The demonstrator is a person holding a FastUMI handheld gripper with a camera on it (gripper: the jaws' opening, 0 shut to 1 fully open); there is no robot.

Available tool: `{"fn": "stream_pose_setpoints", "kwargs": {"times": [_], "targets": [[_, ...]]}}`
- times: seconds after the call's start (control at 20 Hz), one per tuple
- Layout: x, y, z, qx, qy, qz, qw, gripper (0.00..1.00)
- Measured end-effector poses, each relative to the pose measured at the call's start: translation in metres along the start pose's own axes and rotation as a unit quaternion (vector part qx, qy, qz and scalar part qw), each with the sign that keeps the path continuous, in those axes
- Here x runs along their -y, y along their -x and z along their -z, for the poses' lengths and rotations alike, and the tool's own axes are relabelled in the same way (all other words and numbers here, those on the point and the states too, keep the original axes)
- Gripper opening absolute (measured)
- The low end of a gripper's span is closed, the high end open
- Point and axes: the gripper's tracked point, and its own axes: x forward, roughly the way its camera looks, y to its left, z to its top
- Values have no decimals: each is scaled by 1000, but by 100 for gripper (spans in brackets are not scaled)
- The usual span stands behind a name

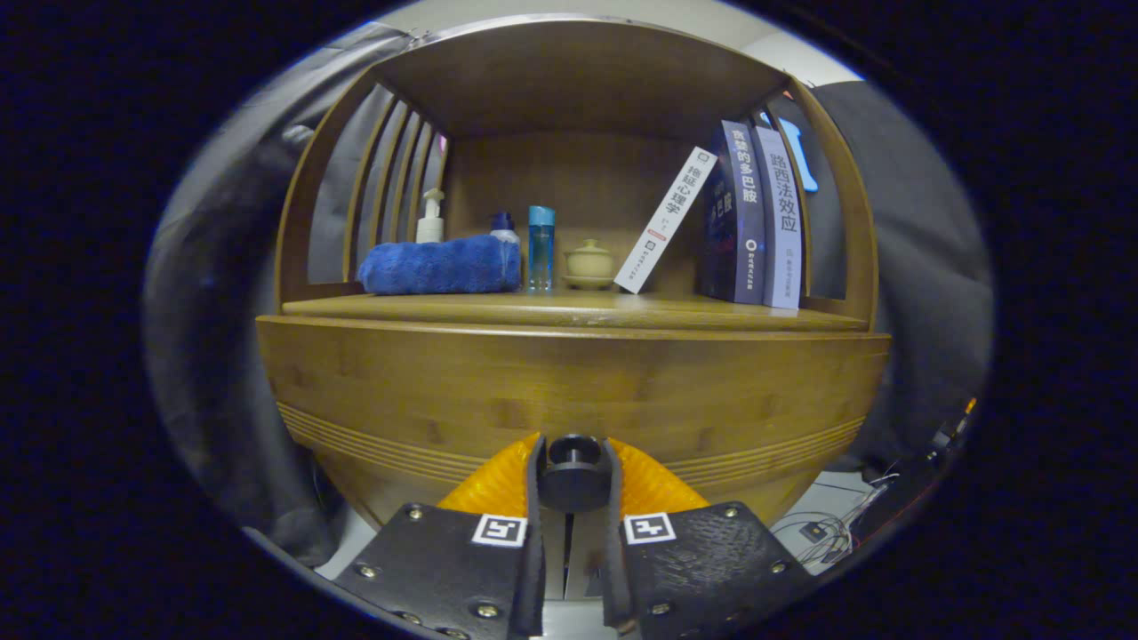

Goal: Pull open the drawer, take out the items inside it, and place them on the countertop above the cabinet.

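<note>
Gripper (573, 471) clamped on drawer knob (573, 458) | drawer (569, 391) closed | books (756, 218) on countertop (569, 311), spines w/ Chinese titles

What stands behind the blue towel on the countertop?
Behind the blue towel rise a pump bottle and a dark-capped bottle; their lower parts are hidden. The claw grips the drawer knob.

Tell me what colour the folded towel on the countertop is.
Blue; the towel shows best in the gripper view.

- Dim, warm light; the shelf recess above the drawer front (569, 391) sits in soft shadow.
- Fisheye bends that drawer front; focus stays sharp.
</note>
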Motion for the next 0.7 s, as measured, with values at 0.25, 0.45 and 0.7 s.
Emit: {"fn": "stream_pose_setpoints", "kwargs": {"times": [0.25, 0.45, 0.7], "targets": [[3, 48, 8, -4, -15, 11, 1000, 26], [-4, 83, 21, -29, -6, 15, 999, 26], [-4, 106, 26, -43, 16, 11, 999, 26]]}}
